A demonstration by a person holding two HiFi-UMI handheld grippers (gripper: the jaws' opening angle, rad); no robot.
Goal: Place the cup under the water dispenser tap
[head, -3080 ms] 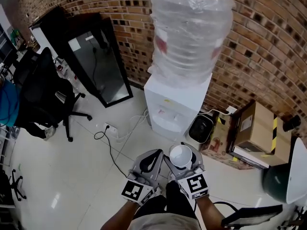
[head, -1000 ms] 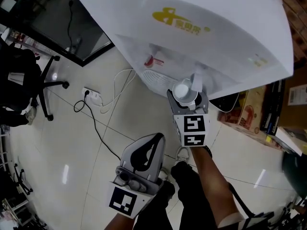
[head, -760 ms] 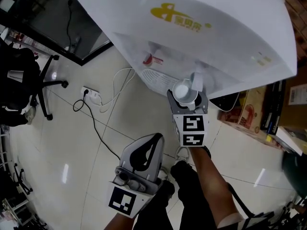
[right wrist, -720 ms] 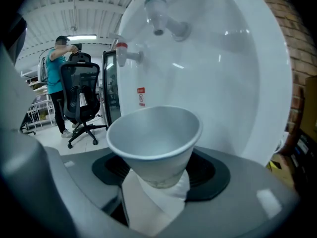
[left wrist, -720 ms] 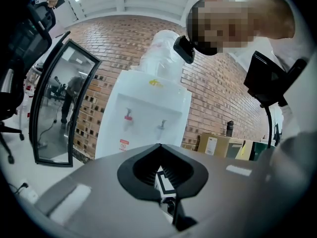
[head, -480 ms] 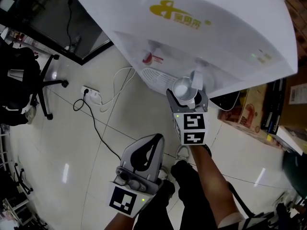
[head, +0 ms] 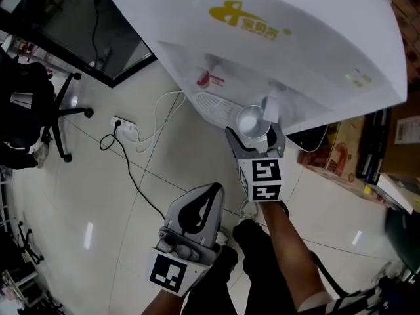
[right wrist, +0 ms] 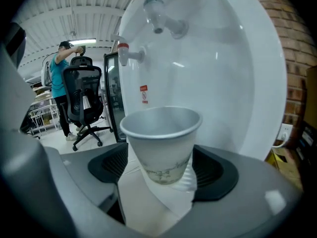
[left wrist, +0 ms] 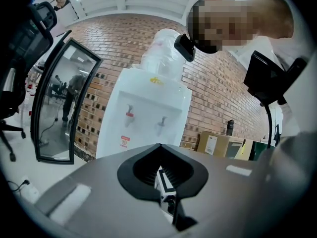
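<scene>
A white paper cup [head: 251,120] [right wrist: 161,143] stands upright on the drip tray of the white water dispenser [head: 275,38] [left wrist: 143,118], right below the plain tap [head: 270,107] [right wrist: 161,19]. The red tap [head: 209,77] [right wrist: 126,53] is to its left. My right gripper [head: 254,130] [right wrist: 161,168] has just been opening its jaws: they flank the cup with a gap on each side, and the pads do not press on it. My left gripper [head: 220,186] [left wrist: 158,145] hangs back lower left, shut and empty.
A power strip [head: 126,131] with trailing cables lies on the tiled floor at left. An office chair [head: 39,104] and a black-framed glass panel [head: 98,38] stand further left. Cardboard boxes [head: 394,143] sit right of the dispenser. A person in a teal shirt [right wrist: 62,83] stands far off.
The right gripper's jaws have spread apart and let go of the cup, which stays put under the tap. The left gripper has not moved.
</scene>
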